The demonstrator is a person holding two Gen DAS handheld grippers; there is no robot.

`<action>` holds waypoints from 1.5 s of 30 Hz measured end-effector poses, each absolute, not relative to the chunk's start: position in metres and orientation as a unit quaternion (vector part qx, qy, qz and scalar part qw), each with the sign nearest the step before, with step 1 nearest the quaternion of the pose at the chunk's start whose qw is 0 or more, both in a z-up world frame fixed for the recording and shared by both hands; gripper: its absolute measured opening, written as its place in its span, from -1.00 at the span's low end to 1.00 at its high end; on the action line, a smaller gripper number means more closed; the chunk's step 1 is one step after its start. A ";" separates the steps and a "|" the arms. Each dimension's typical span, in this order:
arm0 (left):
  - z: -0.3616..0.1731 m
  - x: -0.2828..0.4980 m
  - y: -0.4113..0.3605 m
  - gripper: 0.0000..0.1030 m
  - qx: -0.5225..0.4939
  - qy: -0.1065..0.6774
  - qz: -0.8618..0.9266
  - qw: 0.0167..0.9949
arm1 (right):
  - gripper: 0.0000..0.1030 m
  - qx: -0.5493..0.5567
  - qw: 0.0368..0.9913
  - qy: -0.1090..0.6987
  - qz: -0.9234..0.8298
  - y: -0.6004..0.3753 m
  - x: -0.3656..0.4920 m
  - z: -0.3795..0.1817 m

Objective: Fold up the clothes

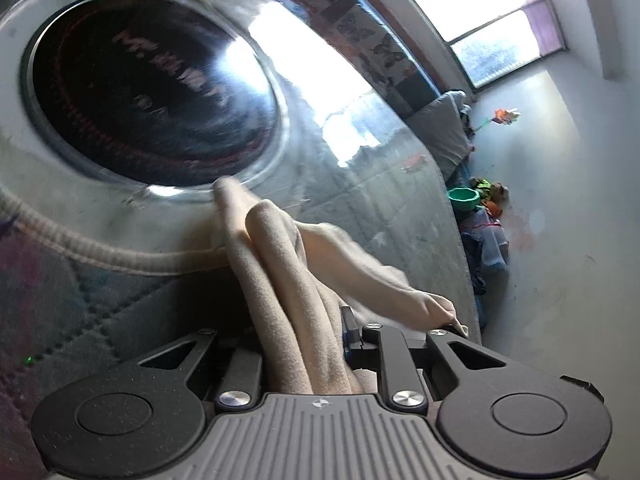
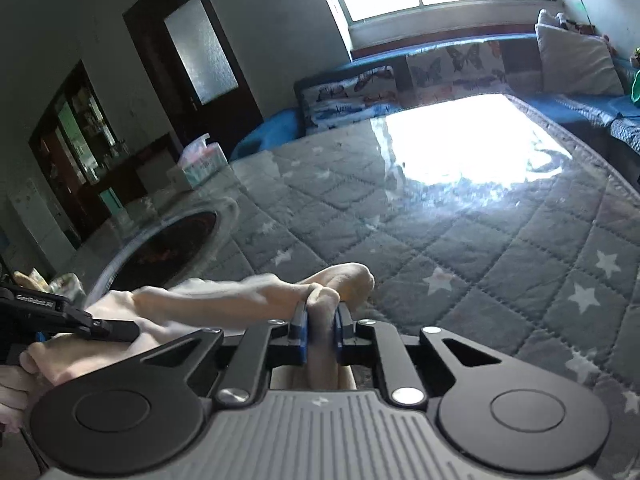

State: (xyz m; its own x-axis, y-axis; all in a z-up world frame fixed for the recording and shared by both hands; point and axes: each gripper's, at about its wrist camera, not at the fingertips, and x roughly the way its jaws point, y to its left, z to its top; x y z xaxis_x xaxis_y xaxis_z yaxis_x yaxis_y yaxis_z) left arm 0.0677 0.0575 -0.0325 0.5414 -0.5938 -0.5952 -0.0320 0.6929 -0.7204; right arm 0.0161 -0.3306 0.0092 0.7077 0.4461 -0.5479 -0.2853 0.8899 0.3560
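Note:
A cream-coloured cloth (image 1: pixel 288 280) is bunched and held up between both grippers over a table covered with a grey quilted star-print cover under clear plastic (image 2: pixel 500 248). My left gripper (image 1: pixel 320 332) is shut on the cloth, whose folds drape over and hide the left finger. The cloth also shows in the right wrist view (image 2: pixel 260 292). My right gripper (image 2: pixel 320 320) is shut on a bunched end of it between the blue pads. The left gripper (image 2: pixel 100 328) appears at the left of the right wrist view, gripping the same cloth.
A round black induction cooktop (image 1: pixel 152 92) is set in the table; it also shows in the right wrist view (image 2: pixel 168 248). A tissue box (image 2: pixel 200 160) stands at the far edge. A bench with butterfly cushions (image 2: pixel 452 68) runs under the window. Toys and a green bowl (image 1: pixel 464 198) lie beyond.

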 end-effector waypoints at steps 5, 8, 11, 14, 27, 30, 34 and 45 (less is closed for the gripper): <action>-0.016 0.076 0.033 -0.64 -0.324 0.439 -0.206 0.812 | -0.80 0.119 0.930 0.295 0.186 -0.344 -0.002 0.032; -0.008 0.084 0.009 -0.64 -0.307 0.439 -0.230 0.812 | -0.80 0.109 0.940 0.277 0.166 -0.357 -0.010 0.047; -0.002 0.097 -0.017 -0.64 -0.293 0.438 -0.252 0.812 | -0.80 0.096 0.950 0.264 0.139 -0.376 -0.013 0.061; 0.002 0.110 -0.044 -0.64 -0.282 0.435 -0.276 0.809 | -0.80 0.085 0.957 0.256 0.108 -0.397 -0.013 0.070; 0.005 0.147 -0.148 -0.64 -0.221 0.435 -0.351 0.799 | -0.80 0.067 0.966 0.251 -0.004 -0.471 0.007 0.073; -0.004 0.154 -0.159 -0.63 -0.210 0.438 -0.357 0.798 | -0.80 0.064 0.963 0.261 -0.020 -0.482 0.021 0.063; -0.025 0.165 -0.162 -0.50 -0.216 0.477 -0.331 0.786 | -0.78 0.074 0.953 0.293 -0.033 -0.492 0.047 0.037; -0.035 0.152 -0.141 -0.05 -0.229 0.494 -0.329 0.772 | -0.31 0.094 0.941 0.325 -0.025 -0.500 0.029 0.005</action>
State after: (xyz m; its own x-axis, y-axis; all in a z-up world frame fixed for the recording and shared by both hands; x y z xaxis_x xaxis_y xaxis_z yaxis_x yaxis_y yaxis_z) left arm 0.1520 -0.1411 -0.0345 0.2966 -0.7337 -0.6113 0.2815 0.6789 -0.6782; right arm 0.0293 -0.4998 0.0045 0.7871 0.0146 -0.6167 0.1080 0.9810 0.1612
